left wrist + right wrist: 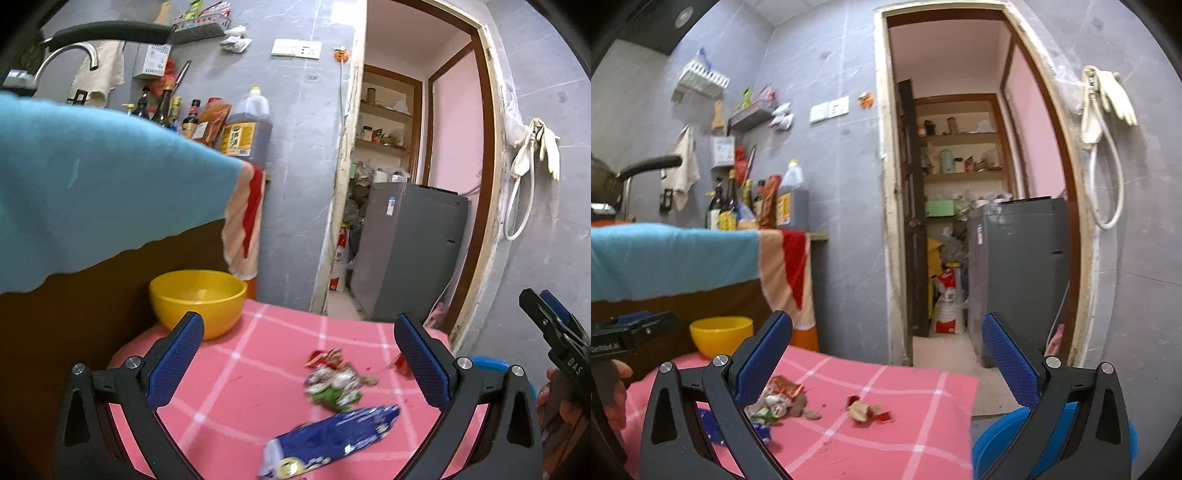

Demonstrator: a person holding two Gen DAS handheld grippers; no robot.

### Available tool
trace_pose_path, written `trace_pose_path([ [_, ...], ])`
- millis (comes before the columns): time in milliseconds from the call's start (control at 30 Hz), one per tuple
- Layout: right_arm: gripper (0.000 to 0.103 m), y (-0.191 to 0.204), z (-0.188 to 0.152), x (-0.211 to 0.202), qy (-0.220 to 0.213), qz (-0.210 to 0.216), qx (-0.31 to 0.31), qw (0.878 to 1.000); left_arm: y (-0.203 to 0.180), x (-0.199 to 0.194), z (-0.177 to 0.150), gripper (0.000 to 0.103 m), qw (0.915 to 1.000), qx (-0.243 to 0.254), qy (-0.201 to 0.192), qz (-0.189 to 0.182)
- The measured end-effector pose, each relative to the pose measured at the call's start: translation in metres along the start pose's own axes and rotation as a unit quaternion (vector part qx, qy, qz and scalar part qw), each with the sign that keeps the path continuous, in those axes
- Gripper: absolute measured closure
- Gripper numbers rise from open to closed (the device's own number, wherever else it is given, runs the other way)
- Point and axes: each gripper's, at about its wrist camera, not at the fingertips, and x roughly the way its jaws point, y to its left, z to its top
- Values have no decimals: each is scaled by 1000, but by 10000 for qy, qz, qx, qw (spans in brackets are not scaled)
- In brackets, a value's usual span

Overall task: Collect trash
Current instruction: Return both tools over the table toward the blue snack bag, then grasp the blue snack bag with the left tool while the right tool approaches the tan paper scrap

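Note:
Trash lies on a table with a pink checked cloth [229,373]. A long blue wrapper [332,439] is nearest, with a crumpled green-and-white wrapper [334,386] and a red wrapper [325,357] beyond it. My left gripper [299,325] hangs open above them, holding nothing. In the right wrist view my right gripper [886,321] is open and empty over the cloth [905,391]. Below it lie the red-and-white wrapper [783,391], the green crumple [764,410] and small tan-and-red scraps [866,410]. The left finger hides most of the blue wrapper [709,421].
A yellow bowl [197,299] stands at the table's far left corner. A round blue object [1008,435] sits beside the table's right edge. A counter draped in blue cloth [92,192] rises at left. Behind is a doorway with a grey appliance [410,254].

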Motion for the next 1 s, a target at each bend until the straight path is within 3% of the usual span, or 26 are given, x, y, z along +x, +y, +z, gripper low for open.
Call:
trace_pose_path([
  [233,0,21,-14,14,501,168,-308,9981,18,4,-25,2,9984,93,541,-96],
  [433,0,22,-25,29,958,78,-366,9947,13,21,-41,2,9900,368,1290,-432],
  [600,0,13,-29,36,1207,90,-150,9925,4,37,-49,2,9780,520,1851,-810],
  [800,0,8,-35,49,1618,-7,-139,9867,-7,61,-58,2,9572,814,2500,-1211],
  [1000,0,4,-44,62,2039,-17,-64,9790,-25,79,-69,13,9404,1511,2822,-1149],
])
